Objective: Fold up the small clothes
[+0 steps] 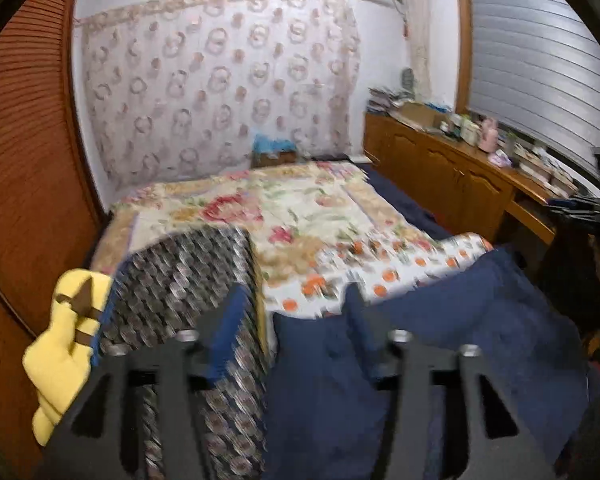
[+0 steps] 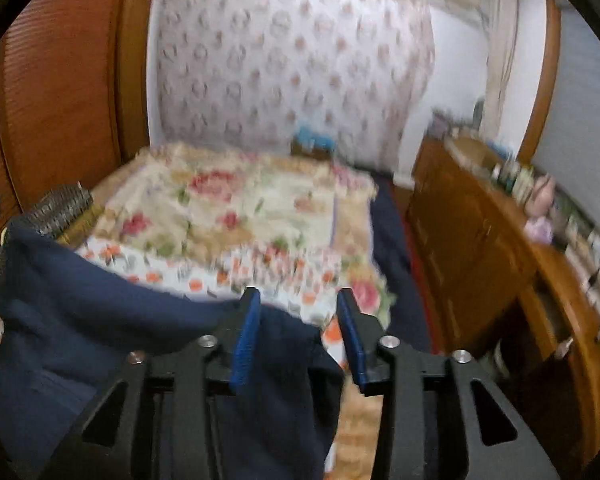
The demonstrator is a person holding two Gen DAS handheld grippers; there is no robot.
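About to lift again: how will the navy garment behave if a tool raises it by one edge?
Probably floppy: the navy garment drapes in soft folds and sags beside the right tool. It looks light, likely to hang and bunch rather than hold its shape. The left tool sits at another part of it; lifting at both spots should spread it flatter.

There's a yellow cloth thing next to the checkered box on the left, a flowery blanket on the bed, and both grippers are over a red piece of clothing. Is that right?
Almost. The garment is dark navy blue, not red, as the right wrist view shows it draped by the right gripper. The left gripper is over it too. The yellow cloth beside the checkered box and the flowery blanket are right.
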